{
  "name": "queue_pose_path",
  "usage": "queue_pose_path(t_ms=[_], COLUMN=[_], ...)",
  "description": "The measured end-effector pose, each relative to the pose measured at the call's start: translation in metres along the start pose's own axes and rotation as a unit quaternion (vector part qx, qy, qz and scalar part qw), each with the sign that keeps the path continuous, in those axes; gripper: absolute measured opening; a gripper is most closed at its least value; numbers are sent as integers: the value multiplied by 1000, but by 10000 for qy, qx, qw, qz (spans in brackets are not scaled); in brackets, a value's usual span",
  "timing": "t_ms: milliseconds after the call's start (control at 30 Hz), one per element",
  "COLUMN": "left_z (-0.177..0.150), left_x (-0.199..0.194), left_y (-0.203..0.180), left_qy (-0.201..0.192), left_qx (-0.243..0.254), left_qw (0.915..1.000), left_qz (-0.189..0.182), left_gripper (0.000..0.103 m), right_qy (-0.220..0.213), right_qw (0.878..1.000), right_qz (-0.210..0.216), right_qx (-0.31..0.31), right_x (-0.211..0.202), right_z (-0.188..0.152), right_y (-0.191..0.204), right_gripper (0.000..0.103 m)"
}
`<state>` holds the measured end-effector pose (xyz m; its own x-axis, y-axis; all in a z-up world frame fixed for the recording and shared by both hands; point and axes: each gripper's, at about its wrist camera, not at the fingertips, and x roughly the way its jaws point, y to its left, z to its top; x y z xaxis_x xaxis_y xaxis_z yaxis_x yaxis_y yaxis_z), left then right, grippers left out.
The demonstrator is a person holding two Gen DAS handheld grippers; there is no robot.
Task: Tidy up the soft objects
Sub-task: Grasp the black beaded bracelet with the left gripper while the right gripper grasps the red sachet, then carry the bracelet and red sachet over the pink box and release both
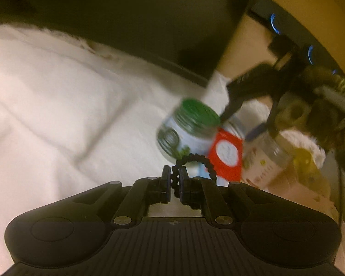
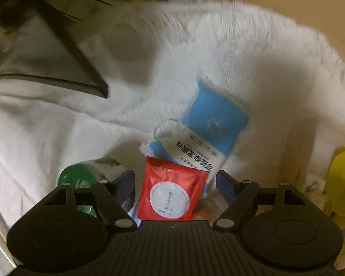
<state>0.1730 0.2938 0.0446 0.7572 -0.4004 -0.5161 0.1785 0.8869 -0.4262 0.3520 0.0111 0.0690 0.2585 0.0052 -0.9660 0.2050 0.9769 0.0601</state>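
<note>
My left gripper (image 1: 174, 172) is shut on a black spiral hair tie (image 1: 195, 161), held over the white fluffy blanket (image 1: 57, 103). Just beyond it lie a green-lidded jar (image 1: 186, 126), a red sachet (image 1: 227, 156) and a clear jar (image 1: 264, 158). My right gripper (image 2: 174, 181) is open and empty, its fingers on either side of the red sachet (image 2: 172, 191). A blue and white packet (image 2: 209, 128) lies beyond it, and the green-lidded jar (image 2: 80, 179) sits by the left finger. The right gripper (image 1: 248, 115) also shows in the left wrist view, over the jars.
A yellow object (image 2: 342, 179) lies at the right on the blanket (image 2: 103, 115). A dark flat object (image 2: 57, 53) lies at the back left. A dark box (image 1: 126, 18) stands behind the blanket, with a black device with blue lights (image 1: 287, 34) at the far right.
</note>
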Motion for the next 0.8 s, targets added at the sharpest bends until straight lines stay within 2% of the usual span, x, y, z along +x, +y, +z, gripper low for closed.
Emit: queue_pose_path(t_ms=[167, 267, 333, 367, 467, 633, 800], left_z=[12, 18, 23, 27, 38, 65, 95], left_x=[-12, -15, -16, -18, -21, -21, -18], left_y=[17, 29, 33, 34, 35, 34, 12], left_qy=[-311, -340, -366, -406, -520, -725, -946], left_qx=[-106, -207, -223, -192, -134, -65, 230], left_qw=[9992, 9986, 9982, 9979, 9972, 9956, 9940], left_qz=[212, 352, 426, 463, 520, 595, 489], left_gripper=[9, 9, 9, 9, 9, 9, 9], right_qy=[60, 116, 59, 39, -17, -538, -1161], right_qw=[9987, 9984, 9982, 9984, 9995, 9968, 9900], right_qz=[-469, -525, -594, -555, -249, 96, 349], right_qx=[195, 166, 30, -51, -215, -586, -723], right_x=[19, 25, 24, 24, 3, -55, -119], right_z=[0, -1, -4, -4, -13, -31, -49], right_y=[9, 8, 9, 9, 9, 10, -5], right_gripper=[80, 79, 71, 62, 41, 37, 36])
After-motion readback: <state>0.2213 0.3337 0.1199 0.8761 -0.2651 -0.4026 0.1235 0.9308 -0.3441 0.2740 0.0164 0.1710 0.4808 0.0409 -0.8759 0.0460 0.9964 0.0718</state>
